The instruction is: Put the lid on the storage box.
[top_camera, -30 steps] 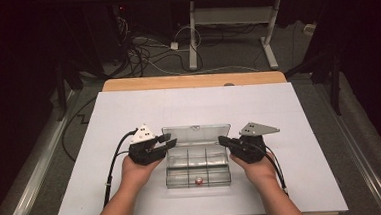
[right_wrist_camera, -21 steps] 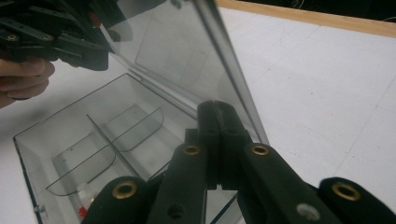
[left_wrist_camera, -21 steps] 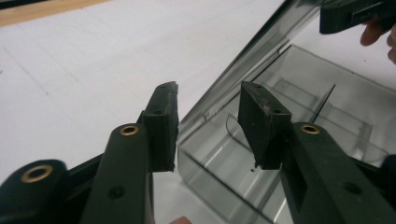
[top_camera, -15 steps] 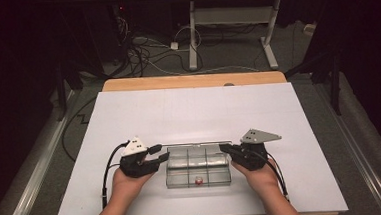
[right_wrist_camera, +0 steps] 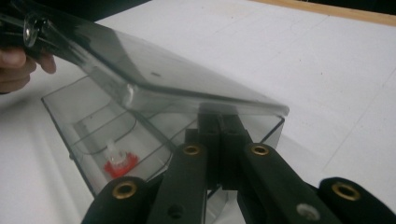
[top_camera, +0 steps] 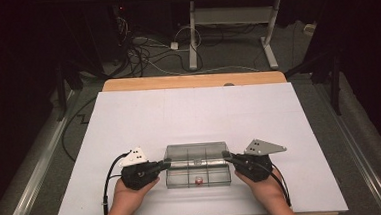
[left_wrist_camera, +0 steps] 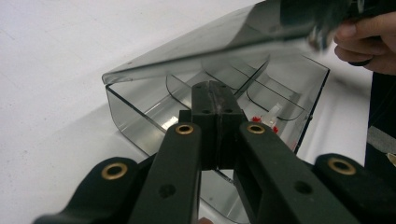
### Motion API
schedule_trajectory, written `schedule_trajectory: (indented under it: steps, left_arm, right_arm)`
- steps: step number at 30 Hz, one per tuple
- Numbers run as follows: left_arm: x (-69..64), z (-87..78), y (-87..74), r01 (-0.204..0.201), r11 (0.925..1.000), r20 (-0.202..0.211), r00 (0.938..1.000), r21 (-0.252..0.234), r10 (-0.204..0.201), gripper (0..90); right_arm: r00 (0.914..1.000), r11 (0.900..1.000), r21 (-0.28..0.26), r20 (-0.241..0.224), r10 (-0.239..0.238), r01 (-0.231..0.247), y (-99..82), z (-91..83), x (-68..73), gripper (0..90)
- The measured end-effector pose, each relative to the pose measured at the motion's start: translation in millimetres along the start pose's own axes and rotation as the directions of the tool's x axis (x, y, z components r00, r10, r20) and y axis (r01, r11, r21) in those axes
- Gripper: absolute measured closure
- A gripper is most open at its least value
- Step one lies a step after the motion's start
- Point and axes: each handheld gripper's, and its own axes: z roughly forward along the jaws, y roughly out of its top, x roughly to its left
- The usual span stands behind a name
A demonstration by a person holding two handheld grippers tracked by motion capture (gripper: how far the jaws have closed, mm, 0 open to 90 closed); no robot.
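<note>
Clear compartment box (top_camera: 198, 165) sits on the white bench (top_camera: 194, 112), near its front edge, lid (left_wrist_camera: 201, 46) partly raised and tilted over the tray. Left claw (top_camera: 166, 163) at the box's left end, jaws pressed together, having just closed, tips under the lid edge. Right claw (top_camera: 226, 156) at the box's right end, jaws pressed together likewise. Small red piece (right_wrist_camera: 119, 164) in a front compartment of the box.

The box (top_camera: 198, 165) is clear smoky-grey plastic, its lid (left_wrist_camera: 196, 51) the same tint. Inside lies a small red piece (right_wrist_camera: 120, 164) with what looks like a whitish top. The 2 grippers, left (top_camera: 166, 163) and right (top_camera: 226, 157), are black with brass-coloured rivets. The table cover (top_camera: 194, 112) is plain white, edged by tan wood (top_camera: 192, 81).
</note>
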Motion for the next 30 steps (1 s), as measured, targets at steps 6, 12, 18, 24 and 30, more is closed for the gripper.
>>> schedule_trajectory:
  steps: [6,12,18,24,30]
  left_arm:
    - [-2.9,0.7,-3.1,-0.011,0.9999,-0.009,0.9999,0.004,0.011,87.8]
    - [-2.2,0.2,-5.3,0.017,0.9998,0.007,0.9998,0.01,-0.017,87.8]
    - [-3.5,2.1,-8.3,0.007,0.9995,0.006,1.0,0.031,-0.007,87.9]
    - [-3.5,1.7,-9.3,-0.005,0.9992,-0.001,1.0,0.04,0.005,87.8]
    - [-3.7,-1.8,-12.2,-0.012,0.9988,-0.002,0.9999,0.047,0.012,87.8]
  right_arm:
    - [1.0,1.0,0.002,0.003,0.004,-0.004,-5.7,-7.6,-2.1,90.0]
    - [0.9999,1.0,0.005,0.016,0.005,-0.005,-10.5,-16.2,-5.1,90.0]
    - [0.999,0.9998,0.017,0.045,0.01,-0.011,-18.8,-21.6,-9.6,90.0]
    - [0.9944,0.9969,0.076,0.105,0.015,-0.023,-31.3,-27.9,-19.7,85.4]
    - [0.9917,0.9877,0.148,0.125,0.03,-0.049,-43.5,-32.8,-25.9,50.5]
